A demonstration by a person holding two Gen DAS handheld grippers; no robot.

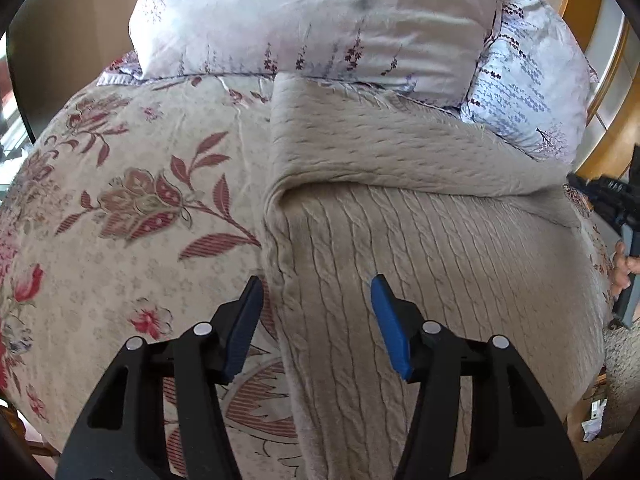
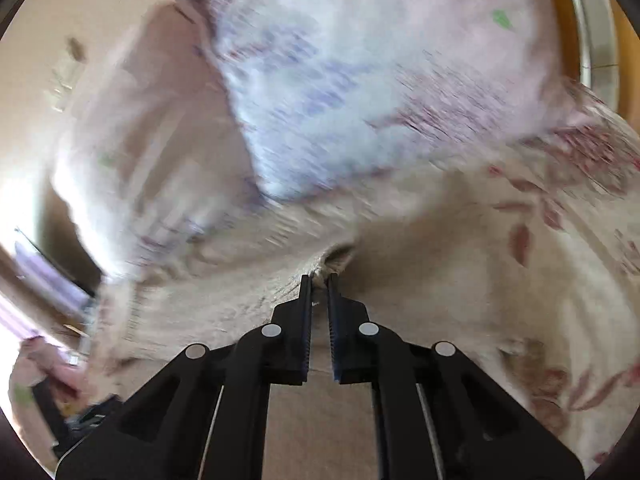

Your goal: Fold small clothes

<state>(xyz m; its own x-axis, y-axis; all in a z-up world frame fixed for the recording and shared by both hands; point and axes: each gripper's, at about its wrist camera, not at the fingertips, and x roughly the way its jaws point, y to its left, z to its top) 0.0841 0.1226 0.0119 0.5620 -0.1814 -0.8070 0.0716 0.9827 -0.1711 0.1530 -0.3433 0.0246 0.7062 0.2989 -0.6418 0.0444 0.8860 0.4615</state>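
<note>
A bed covered by a floral bedspread [image 1: 120,208] fills most of the left wrist view, its cream ground printed with red and brown flowers and leaves. Two pale patterned pillows [image 1: 320,20] are stacked at the far end of it, a second one [image 1: 532,88] lying to the right. A beige cable-knit garment [image 1: 420,240] is spread over the right half of the bedspread, with its far part folded across into a thick band just below the pillows and its left edge running down toward the camera. The left gripper [image 1: 318,312] is held over that left edge with its blue-padded jaws spread apart; nothing is pinched between them, the left finger being above the bedspread and the right above the knit. At the right border a person's fingers [image 1: 622,268] are seen around a dark handle. In the blurred right wrist view the right gripper [image 2: 320,280] is pressed together on a bunched fold of the knit garment [image 2: 336,258], which is puckered at the fingertips.
</note>
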